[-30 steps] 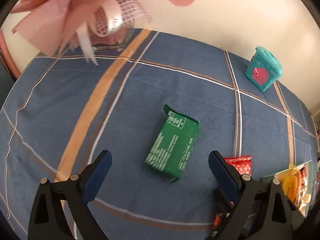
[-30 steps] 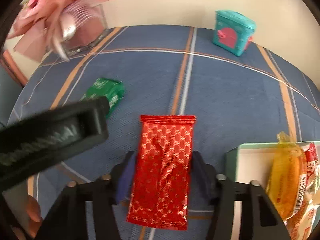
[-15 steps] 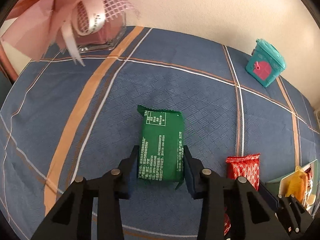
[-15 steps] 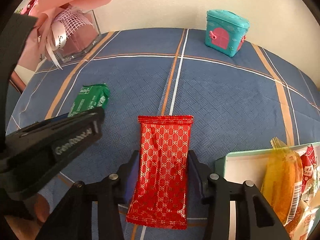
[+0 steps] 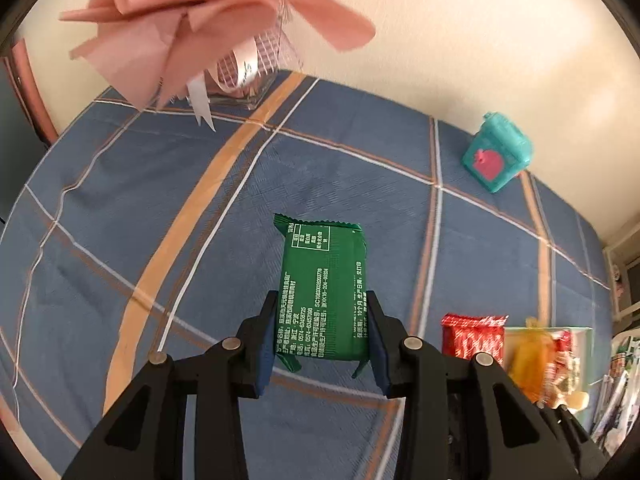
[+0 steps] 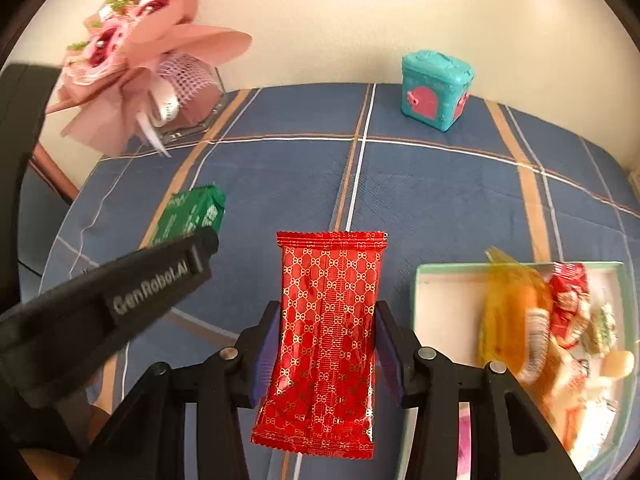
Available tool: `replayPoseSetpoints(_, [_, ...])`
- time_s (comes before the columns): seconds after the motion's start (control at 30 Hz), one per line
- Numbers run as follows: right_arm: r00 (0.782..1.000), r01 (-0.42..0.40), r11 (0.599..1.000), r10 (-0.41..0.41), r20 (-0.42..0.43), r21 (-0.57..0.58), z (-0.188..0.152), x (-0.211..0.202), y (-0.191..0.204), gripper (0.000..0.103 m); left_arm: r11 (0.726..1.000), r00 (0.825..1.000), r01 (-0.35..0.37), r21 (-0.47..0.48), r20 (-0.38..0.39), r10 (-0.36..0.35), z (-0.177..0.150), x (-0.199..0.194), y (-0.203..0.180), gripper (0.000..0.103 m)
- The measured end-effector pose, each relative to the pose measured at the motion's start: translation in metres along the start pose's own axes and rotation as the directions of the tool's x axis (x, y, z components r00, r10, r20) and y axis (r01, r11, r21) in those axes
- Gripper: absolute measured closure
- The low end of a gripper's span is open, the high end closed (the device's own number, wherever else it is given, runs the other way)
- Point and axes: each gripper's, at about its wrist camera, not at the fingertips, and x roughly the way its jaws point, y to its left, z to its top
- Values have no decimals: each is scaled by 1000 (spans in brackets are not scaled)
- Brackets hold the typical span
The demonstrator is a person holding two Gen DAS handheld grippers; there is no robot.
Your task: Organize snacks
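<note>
Left wrist view, left tongs (image 5: 323, 334) now clamping green packet (image 5: 323, 292), lifted

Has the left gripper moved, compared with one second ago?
Yes. The left gripper has advanced toward the green snack packet and shut its jaws on it; before, they stood wide open short of it.

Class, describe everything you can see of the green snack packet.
The green packet is a flat, glossy foil-like pillow pack with crimped, serrated ends and white printed text and a small table on its visible face. It points lengthwise away from the left gripper, whose blue-padded fingers clamp its long sides near one end, above the blue plaid tablecloth.
</note>
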Motion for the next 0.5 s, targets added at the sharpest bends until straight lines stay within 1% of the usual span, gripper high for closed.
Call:
replayPoseSetpoints(0.13, [1000, 17, 1000, -17, 14, -5, -14, -22, -4, 55, 1000, 1000, 9, -2, 21, -9, -14, -23, -3, 62])
replayPoseSetpoints(0.2, [1000, 16, 1000, -16, 15, -2, -21, -32, -7, 55, 1000, 1000, -1, 3, 28, 1, -24, -33, -4, 62])
replayPoseSetpoints(0.37, [999, 34, 999, -34, 29, -6, -41, -56, -13, 55, 1000, 999, 4, 22, 35, -5, -45, -51, -11, 62])
replayPoseSetpoints(0.43, [999, 32, 999, -32, 42, 0, -48, -67, -15, 55, 1000, 999, 17, 25, 35, -18, -53, -59, -14, 62])
replayPoseSetpoints(0.5, [998, 26, 1000, -27, 53, 6, -55, -78, -18, 55, 999, 998, 45, 14, 40, -46, -58, -68, -15, 62])
